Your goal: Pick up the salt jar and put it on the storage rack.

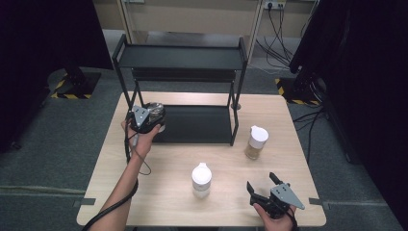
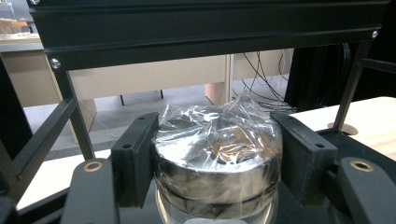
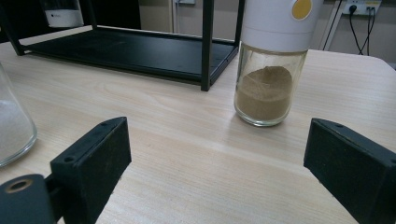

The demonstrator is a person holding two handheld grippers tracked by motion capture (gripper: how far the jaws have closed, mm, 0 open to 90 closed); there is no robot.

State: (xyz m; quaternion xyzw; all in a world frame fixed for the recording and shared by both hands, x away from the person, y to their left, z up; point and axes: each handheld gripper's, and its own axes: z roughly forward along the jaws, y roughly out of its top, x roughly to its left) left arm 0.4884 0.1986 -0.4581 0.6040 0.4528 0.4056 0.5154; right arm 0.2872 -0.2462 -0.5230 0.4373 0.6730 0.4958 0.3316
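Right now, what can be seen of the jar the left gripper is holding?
The jar is round, with a dark shiny lid wrapped in crinkled clear film and a clear glass body below. It stands upright, clamped at lid height between the two black pads of the left gripper. In the high view it sits at the front left corner of the black rack's lower shelf; whether its base rests on the shelf cannot be told.

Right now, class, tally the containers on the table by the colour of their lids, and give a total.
White-lidded glass jars: 2 (one with brown powder, one with white contents)
Dark-lidded jar wrapped in clear film: 1, clamped in the left gripper at the black rack
Total: 3
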